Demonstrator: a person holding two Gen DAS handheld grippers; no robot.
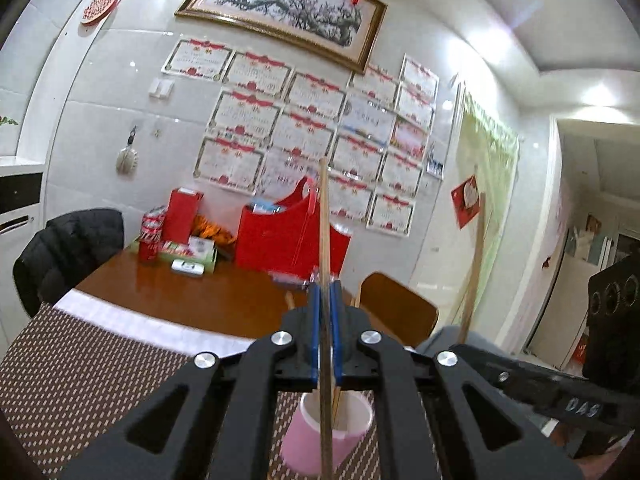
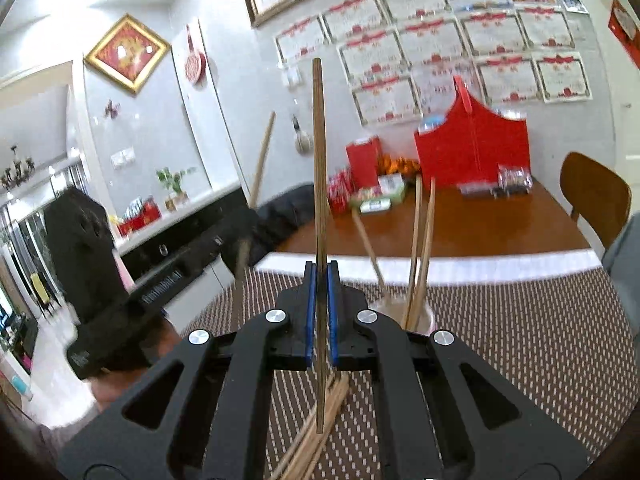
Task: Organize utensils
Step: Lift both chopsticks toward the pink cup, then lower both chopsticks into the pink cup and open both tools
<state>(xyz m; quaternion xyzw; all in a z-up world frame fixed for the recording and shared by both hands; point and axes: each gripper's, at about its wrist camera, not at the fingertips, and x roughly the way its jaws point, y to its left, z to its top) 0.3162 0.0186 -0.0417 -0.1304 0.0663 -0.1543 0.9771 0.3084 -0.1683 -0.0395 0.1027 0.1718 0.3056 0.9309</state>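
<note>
My left gripper [image 1: 325, 292] is shut on a light wooden chopstick [image 1: 323, 216] that stands upright between the blue pads. Its lower end hangs over a pink cup [image 1: 308, 452] on the mat, which holds other chopsticks. In the right wrist view my right gripper [image 2: 321, 268] is shut on a darker chopstick [image 2: 318, 152], also upright. Below it several loose chopsticks [image 2: 320, 420] lie on the mat. The cup [image 2: 424, 316] shows just right of the right gripper, with three chopsticks [image 2: 424, 240] leaning out of it. Each gripper appears at the edge of the other's view.
A brown dotted mat [image 1: 100, 360] covers the near part of a wooden table [image 1: 192, 292]. At the far end stand a red bag [image 1: 280, 236], boxes and a can [image 1: 149, 240]. A wooden chair [image 1: 400, 308] is on the right, a black jacket [image 1: 68, 248] on the left.
</note>
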